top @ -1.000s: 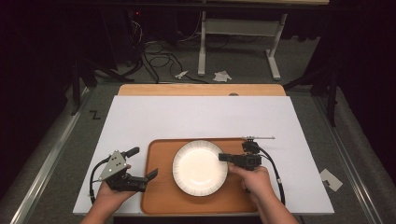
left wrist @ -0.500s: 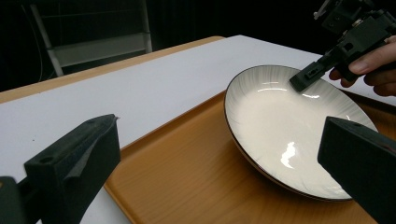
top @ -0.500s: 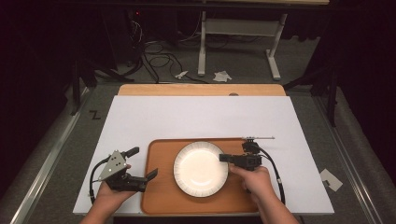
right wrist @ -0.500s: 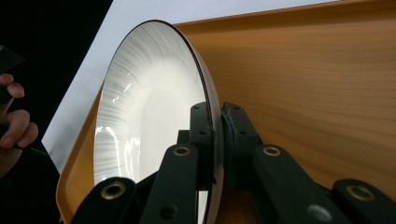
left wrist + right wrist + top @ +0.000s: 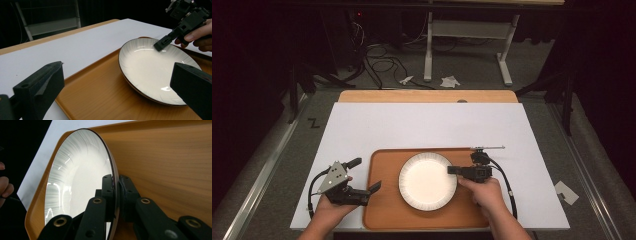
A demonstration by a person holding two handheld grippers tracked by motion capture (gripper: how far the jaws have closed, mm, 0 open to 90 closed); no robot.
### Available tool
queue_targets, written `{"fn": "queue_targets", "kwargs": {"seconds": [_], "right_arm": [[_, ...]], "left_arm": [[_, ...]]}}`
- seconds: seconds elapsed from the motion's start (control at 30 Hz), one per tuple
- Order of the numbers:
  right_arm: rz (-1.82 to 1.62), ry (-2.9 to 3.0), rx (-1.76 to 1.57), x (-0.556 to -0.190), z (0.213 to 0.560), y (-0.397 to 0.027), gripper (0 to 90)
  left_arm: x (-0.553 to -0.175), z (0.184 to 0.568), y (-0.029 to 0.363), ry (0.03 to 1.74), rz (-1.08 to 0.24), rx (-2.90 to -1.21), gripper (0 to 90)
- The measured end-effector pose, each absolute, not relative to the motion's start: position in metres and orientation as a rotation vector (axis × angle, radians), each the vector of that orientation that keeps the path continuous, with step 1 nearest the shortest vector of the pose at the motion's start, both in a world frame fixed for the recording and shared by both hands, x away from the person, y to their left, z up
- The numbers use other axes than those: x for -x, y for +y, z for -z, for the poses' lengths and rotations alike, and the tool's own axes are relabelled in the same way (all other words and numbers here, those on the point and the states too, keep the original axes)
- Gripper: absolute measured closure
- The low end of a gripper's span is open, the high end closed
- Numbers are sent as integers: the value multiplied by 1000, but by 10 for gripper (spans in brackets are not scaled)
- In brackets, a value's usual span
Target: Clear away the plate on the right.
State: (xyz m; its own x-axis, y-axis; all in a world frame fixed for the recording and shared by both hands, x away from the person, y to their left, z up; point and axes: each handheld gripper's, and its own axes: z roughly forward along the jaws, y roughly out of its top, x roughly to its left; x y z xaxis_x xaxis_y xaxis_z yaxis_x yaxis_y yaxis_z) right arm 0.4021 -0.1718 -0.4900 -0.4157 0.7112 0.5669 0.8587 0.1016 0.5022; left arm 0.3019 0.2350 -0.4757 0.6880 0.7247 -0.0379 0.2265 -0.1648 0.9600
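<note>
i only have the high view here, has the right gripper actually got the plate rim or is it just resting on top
Observer: It has it. In the right gripper view the right gripper is shut on the plate, with the rim pinched between its two jaws.
Operator: and the left one, open or shut
Observer: Open. In the left gripper view the left gripper has its jaws wide apart, with nothing between them.
Operator: is the plate off the tray
Observer: I cannot tell; the left gripper view shows the plate low over the tray.

plate (image 5: 427, 181): white, round, dark thin rim, faint ribbed border
pose: lying flat, face up
place: middle of the wooden tray (image 5: 384, 210), near edge of worktop (image 5: 422, 125)
</note>
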Motion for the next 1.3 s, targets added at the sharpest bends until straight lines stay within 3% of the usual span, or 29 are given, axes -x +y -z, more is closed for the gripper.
{"fn": "queue_targets", "kwargs": {"seconds": [0.83,1.3], "right_arm": [[1117,-2198,1622,-407,499,-174,832],[1108,-2213,1596,-407,499,-174,723]], "left_arm": [[-302,476,235,768,-521,-1721,3],[-302,476,235,767,-517,-1728,3]]}}
